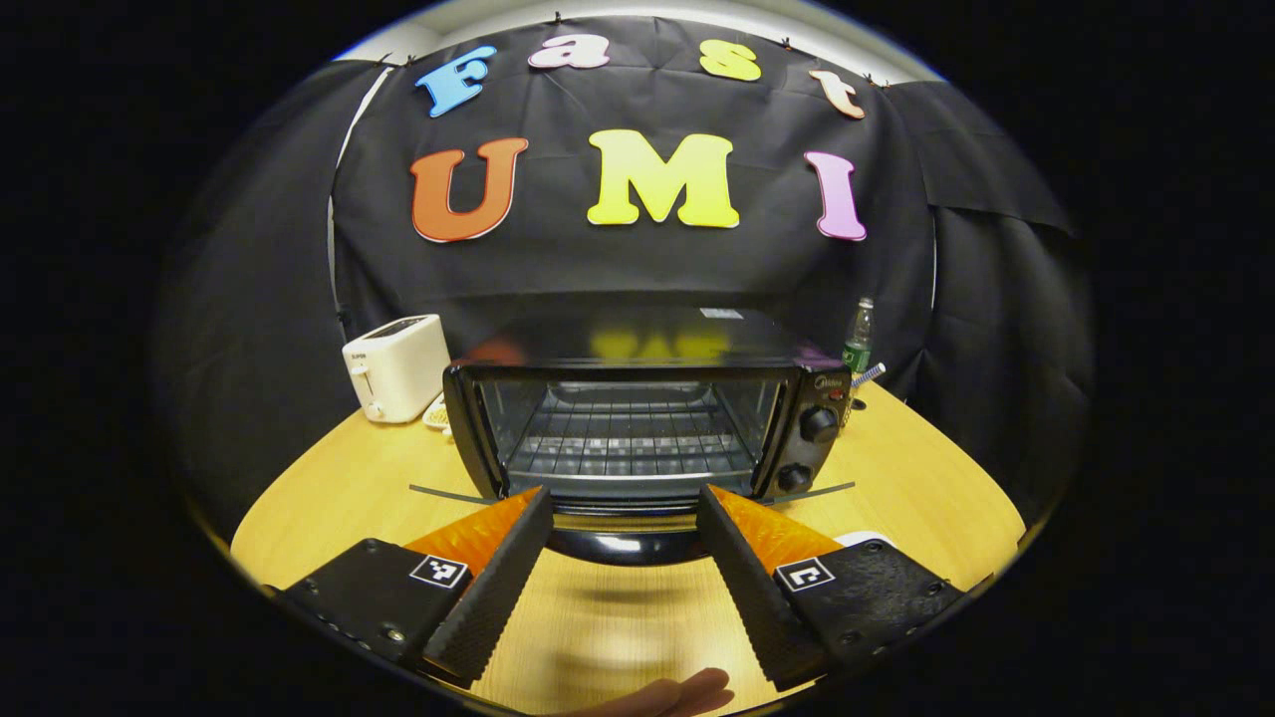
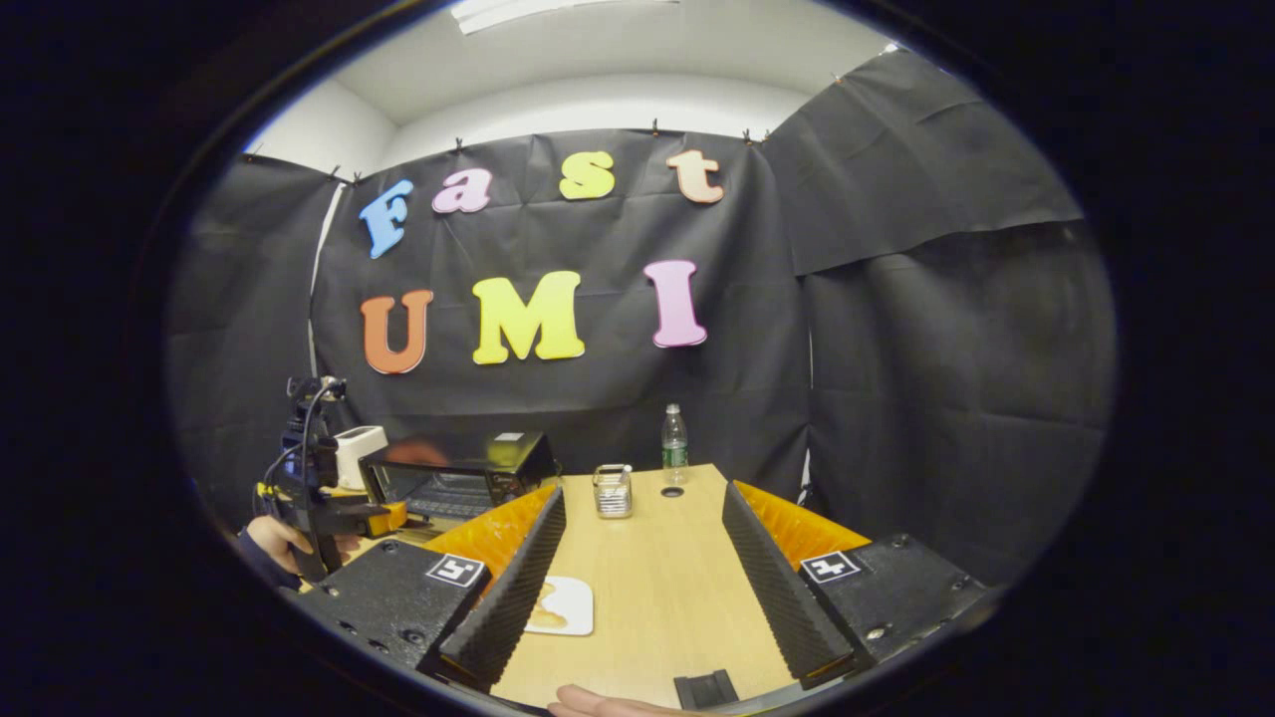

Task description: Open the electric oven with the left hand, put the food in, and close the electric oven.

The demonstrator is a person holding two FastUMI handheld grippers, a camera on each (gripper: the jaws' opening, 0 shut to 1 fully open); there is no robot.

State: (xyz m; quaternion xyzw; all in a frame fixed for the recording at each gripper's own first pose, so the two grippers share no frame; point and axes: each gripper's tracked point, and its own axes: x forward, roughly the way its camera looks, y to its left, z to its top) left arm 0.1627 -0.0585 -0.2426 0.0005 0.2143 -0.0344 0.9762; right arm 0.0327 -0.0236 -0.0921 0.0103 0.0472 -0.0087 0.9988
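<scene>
The black electric oven (image 1: 637, 349) stands in front of me with its door (image 1: 623, 518) folded down, and the wire rack (image 1: 628, 438) inside is bare. My left gripper (image 1: 625, 495) is open, its fingers on either side of the door's black handle (image 1: 623, 546) without pressing it. In the right gripper view the food lies on a white plate (image 2: 568, 605) on the table, just inside my left finger. My right gripper (image 2: 642, 495) is open and holds nothing. Further left there, a hand holds the left gripper (image 2: 379, 518) at the oven (image 2: 458, 468).
A white toaster (image 1: 395, 366) stands left of the oven and a plastic bottle (image 1: 858, 339) to its right. On the wooden table (image 2: 657, 578) are a small metal holder (image 2: 613, 490) and the bottle (image 2: 674, 443) at the far end. A small black piece (image 2: 705, 687) lies near the table's front edge.
</scene>
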